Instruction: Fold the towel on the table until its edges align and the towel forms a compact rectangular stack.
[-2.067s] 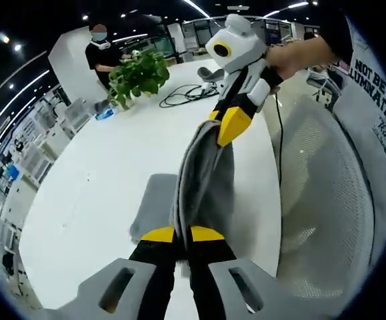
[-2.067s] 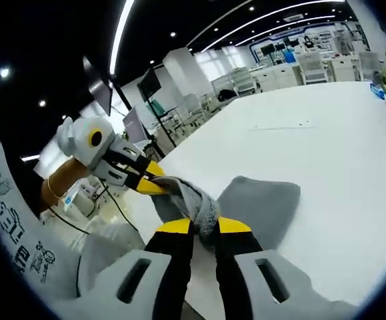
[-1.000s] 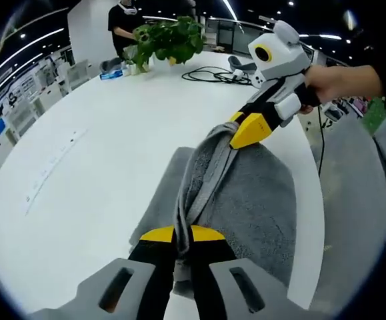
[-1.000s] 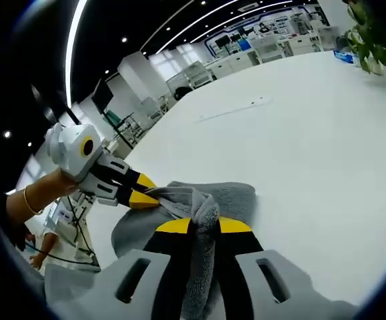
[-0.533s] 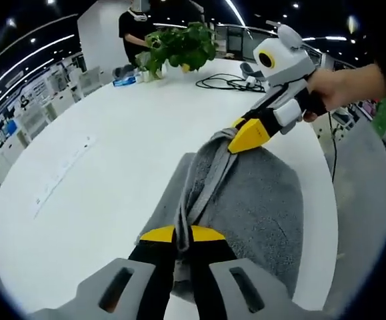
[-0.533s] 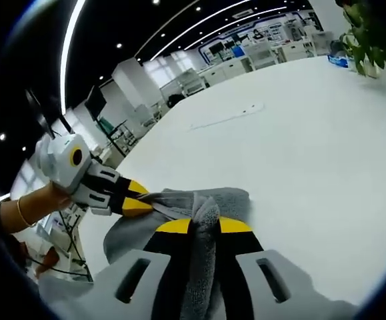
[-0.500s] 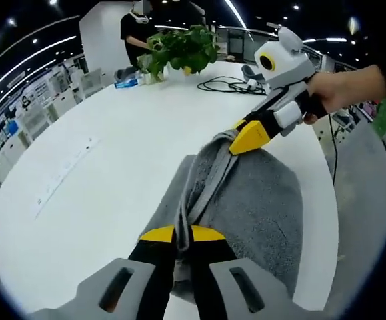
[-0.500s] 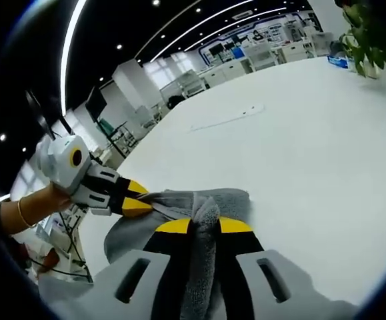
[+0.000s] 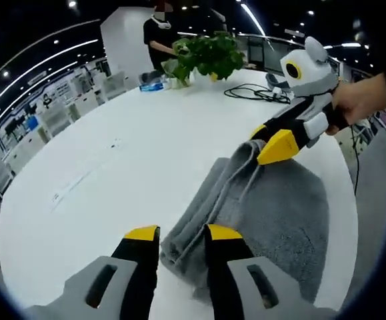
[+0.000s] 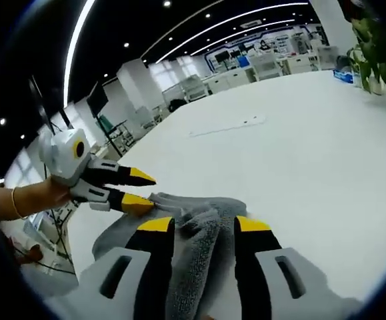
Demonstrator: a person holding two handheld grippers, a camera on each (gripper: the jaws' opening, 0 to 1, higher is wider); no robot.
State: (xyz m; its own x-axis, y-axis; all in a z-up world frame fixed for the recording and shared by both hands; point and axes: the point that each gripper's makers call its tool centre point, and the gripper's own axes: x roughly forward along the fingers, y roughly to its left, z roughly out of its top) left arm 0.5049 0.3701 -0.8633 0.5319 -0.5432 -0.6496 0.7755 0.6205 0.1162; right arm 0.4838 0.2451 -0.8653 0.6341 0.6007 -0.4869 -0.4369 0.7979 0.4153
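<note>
**Both grippers spread over the folded towel**

Two grippers, both with jaws apart. From my left gripper [image 9: 183, 233] view, the grey towel [image 9: 273, 213] lies flat on the white table [image 9: 113, 167], near its edge. Its folded, bunched edge runs as a long ridge from between my left jaws away to my right gripper [image 9: 273, 143], so the long axis points straight from one gripper toward the other. The wider flat layer spreads to the right of that ridge.

From my right gripper [image 10: 199, 227] view, the towel [image 10: 193, 230] sits between my parted jaws, neither pad pressing it. My left gripper [image 10: 136, 189] shows at the far end of the ridge, jaws spread, lower tip touching the cloth.

A plant [image 9: 209, 57] and a black cable [image 9: 253, 93] sit well beyond the towel, and a person [image 9: 159, 33] stands behind the plant.
</note>
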